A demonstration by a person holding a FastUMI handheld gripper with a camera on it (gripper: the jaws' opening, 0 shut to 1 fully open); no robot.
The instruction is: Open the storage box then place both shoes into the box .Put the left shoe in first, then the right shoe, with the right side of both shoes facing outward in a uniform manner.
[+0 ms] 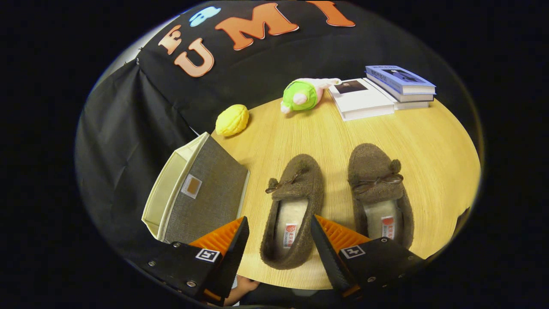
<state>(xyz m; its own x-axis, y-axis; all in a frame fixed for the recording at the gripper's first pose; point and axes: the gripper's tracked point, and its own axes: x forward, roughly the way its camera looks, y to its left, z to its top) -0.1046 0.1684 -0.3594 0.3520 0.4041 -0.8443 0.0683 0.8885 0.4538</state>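
Two brown fuzzy slippers with small bows lie side by side on the round wooden table (429, 141), toes pointing away from me. The left shoe (296, 201) has its heel end between my fingers, which stand wide apart above it without touching it. To its right, just past my right finger, rests the right shoe (379, 189). My gripper (279, 240) is open. A grey fabric storage box (201, 191) with a cream lining sits at the table's left edge, ahead of my left finger; its grey lid looks down over the top.
At the far side of the table lie a yellow lemon-shaped toy (232, 120), a green and pink plush toy (302, 95) and a few stacked books (381, 92). A hand (240, 289) shows below the table's near edge.
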